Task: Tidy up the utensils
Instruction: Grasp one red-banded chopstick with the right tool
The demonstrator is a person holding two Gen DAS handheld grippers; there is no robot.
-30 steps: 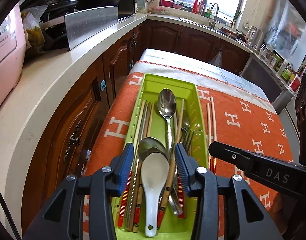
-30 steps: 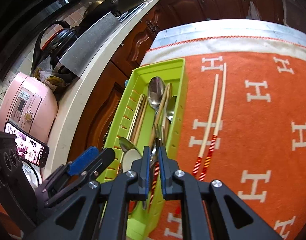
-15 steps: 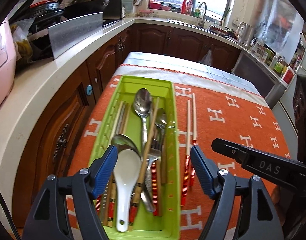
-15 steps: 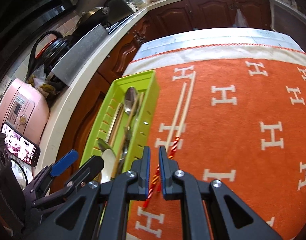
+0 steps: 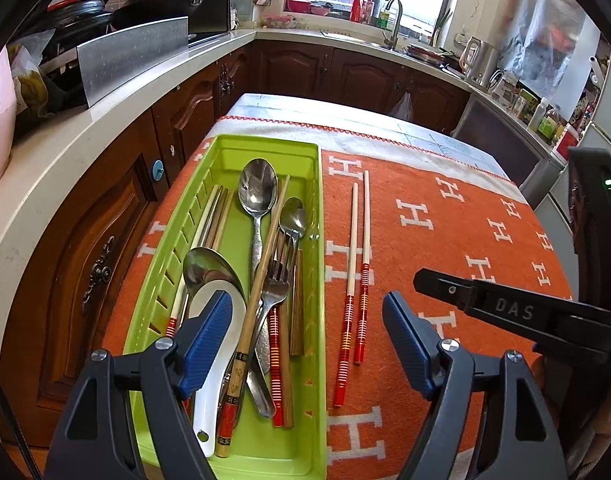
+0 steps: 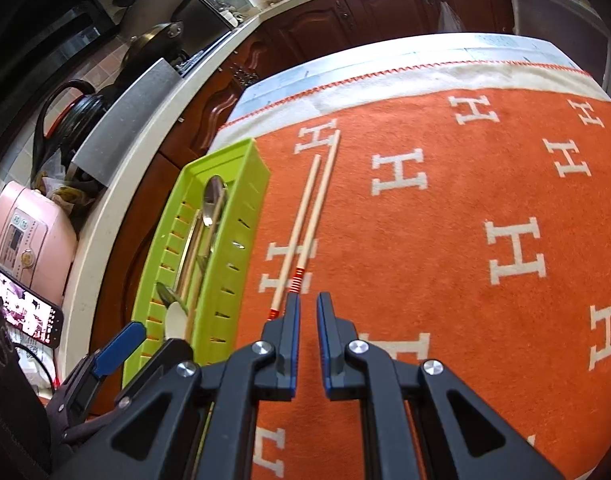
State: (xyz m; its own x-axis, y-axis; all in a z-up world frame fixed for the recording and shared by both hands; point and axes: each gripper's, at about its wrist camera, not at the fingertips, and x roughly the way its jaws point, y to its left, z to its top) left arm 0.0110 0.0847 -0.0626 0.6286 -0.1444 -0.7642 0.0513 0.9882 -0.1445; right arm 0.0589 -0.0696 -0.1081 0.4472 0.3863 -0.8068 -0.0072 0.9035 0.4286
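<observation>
Looks like the sorting step: lime-green slotted plastic tray (image 5: pixel 317 216) sitting on the orange blanket with white H letters (image 5: pixel 445 240), crammed with a jumble — big steel spoon (image 5: pixel 257 196), steel fork (image 5: pixel 275 292), white ceramic soup spoon (image 5: pixel 209 380), mixed chopsticks. Already out on the blanket, just beside the tray's right wall: pair of cream chopsticks with red-striped handles (image 5: pixel 359 272), lying side by side.

Left gripper (image 5: pixel 305 340) wide open, holding nothing, hovering over the near end of the tray. Right gripper (image 6: pixel 307 320) nearly shut, nothing between the pads, tips hanging just beside the striped ends of the loose pair.

Tips for doing this well: pick one piece at a time, probably the top-lying bamboo chopstick with the patterned handle (image 5: pixel 261 280). Come down at the handle end, straddle only that stick, avoid snagging the fork tines. Lay matching items parallel next to the pair.
</observation>
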